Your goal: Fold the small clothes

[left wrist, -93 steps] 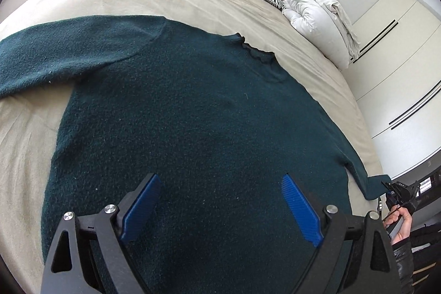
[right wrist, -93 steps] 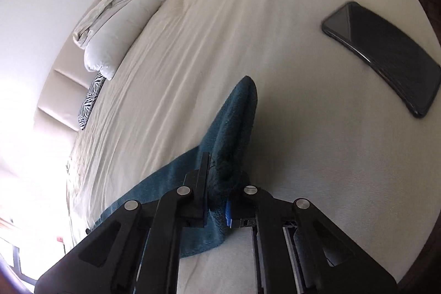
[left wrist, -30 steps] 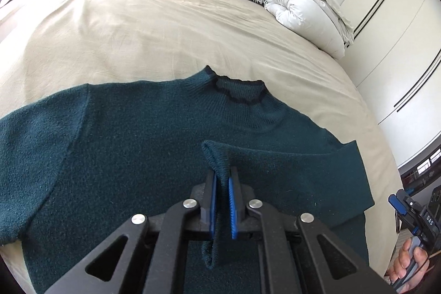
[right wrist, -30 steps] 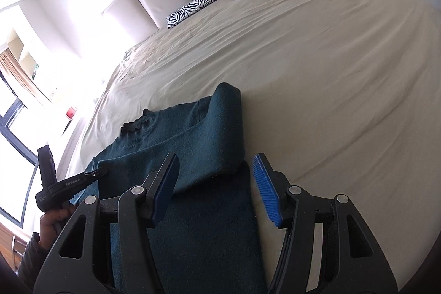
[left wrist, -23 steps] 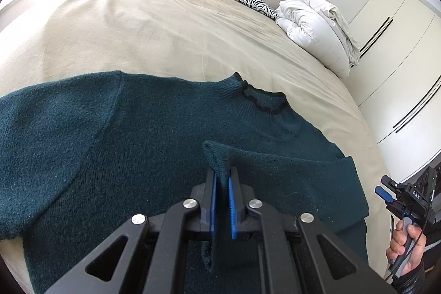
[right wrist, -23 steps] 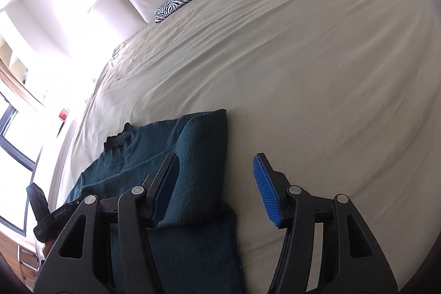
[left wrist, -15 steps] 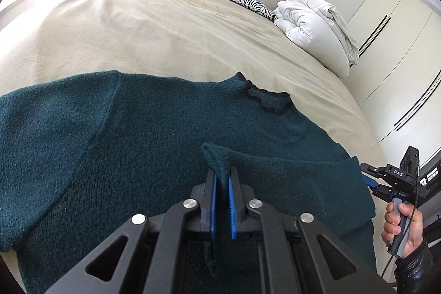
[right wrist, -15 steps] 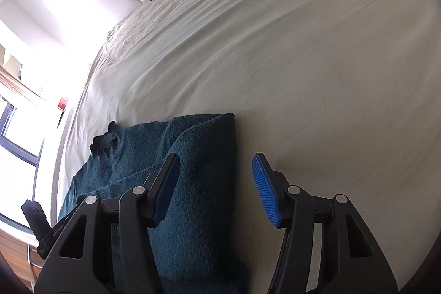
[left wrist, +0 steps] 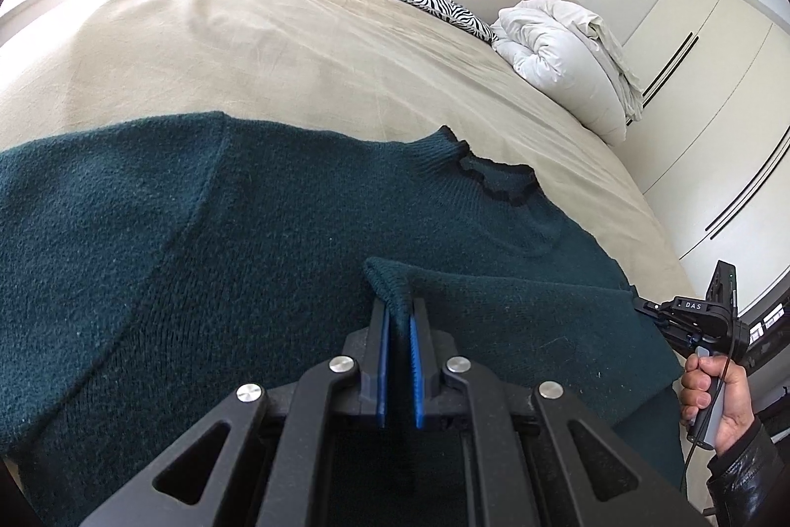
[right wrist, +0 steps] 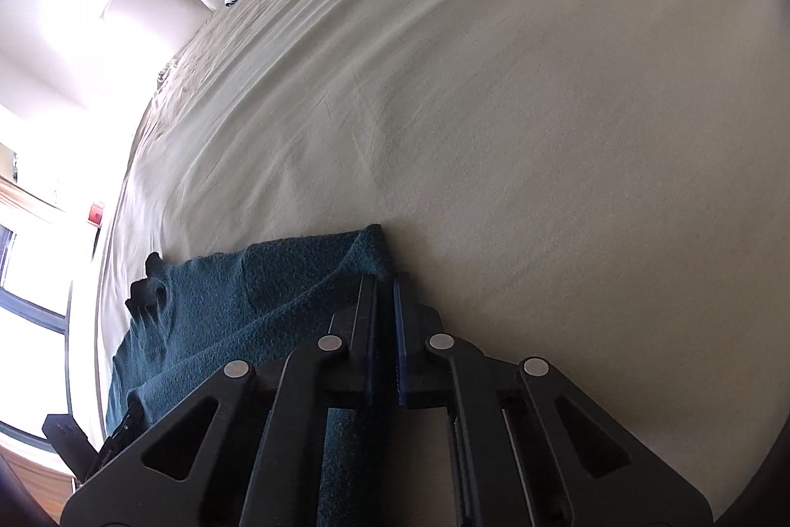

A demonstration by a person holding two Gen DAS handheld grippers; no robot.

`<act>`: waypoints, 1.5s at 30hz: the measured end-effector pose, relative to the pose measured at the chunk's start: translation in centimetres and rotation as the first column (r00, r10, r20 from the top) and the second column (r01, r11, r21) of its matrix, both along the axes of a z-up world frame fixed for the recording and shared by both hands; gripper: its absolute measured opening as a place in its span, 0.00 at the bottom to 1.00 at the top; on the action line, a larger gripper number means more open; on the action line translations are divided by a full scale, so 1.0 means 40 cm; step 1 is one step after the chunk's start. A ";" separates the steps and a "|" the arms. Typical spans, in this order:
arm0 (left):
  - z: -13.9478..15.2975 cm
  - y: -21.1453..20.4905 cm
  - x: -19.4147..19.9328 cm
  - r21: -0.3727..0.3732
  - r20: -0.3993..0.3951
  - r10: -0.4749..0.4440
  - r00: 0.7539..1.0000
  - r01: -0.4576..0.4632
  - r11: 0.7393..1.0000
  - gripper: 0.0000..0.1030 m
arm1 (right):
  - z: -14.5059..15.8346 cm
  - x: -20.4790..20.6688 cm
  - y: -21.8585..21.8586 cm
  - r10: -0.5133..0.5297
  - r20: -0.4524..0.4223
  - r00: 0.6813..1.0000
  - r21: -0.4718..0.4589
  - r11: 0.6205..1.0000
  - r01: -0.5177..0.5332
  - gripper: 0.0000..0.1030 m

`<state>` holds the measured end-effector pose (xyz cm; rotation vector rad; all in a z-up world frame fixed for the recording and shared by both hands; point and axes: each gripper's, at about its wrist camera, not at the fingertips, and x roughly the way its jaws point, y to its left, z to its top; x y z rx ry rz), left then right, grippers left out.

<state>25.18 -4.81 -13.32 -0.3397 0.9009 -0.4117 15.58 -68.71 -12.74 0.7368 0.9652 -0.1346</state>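
With the left tongs (left wrist: pixel 399 319) clenched on the folded sleeve's cuff (left wrist: pixel 390 285) and the right tongs (right wrist: pixel 385 295) pinching the fold at the sweater's (left wrist: pixel 247 230) side on the bed (left wrist: pixel 247 43), both should lift together, keeping the knit taut.

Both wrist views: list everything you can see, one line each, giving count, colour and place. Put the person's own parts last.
sweater: one, dark teal, flat on the bed, one sleeve folded across its front
bed: one, beige sheet, under the sweater
zebra pillow: one, black and white, by the headboard
duvet: one, white, bundled beside that pillow
wardrobe: white doors, far side
left gripper: black, blue pads, shut on the sleeve cuff
right gripper: black, shut on the sweater's edge
hand: one, holding the right gripper's handle
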 end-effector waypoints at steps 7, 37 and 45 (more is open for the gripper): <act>-0.005 0.005 0.002 -0.005 -0.001 0.001 1.000 -0.001 1.000 0.11 | 0.077 -0.092 0.001 0.014 0.026 1.000 -0.013 1.000 -0.014 0.19; 0.187 0.309 -0.216 -0.127 0.111 0.217 0.970 -0.202 0.971 0.59 | 0.190 -0.356 0.196 0.052 0.123 0.991 -0.326 0.945 -0.009 0.31; 0.098 0.808 -0.419 -0.335 -0.108 0.598 0.794 -0.596 0.730 0.59 | 0.401 -0.490 0.449 0.114 0.403 0.908 -0.433 0.898 0.080 0.89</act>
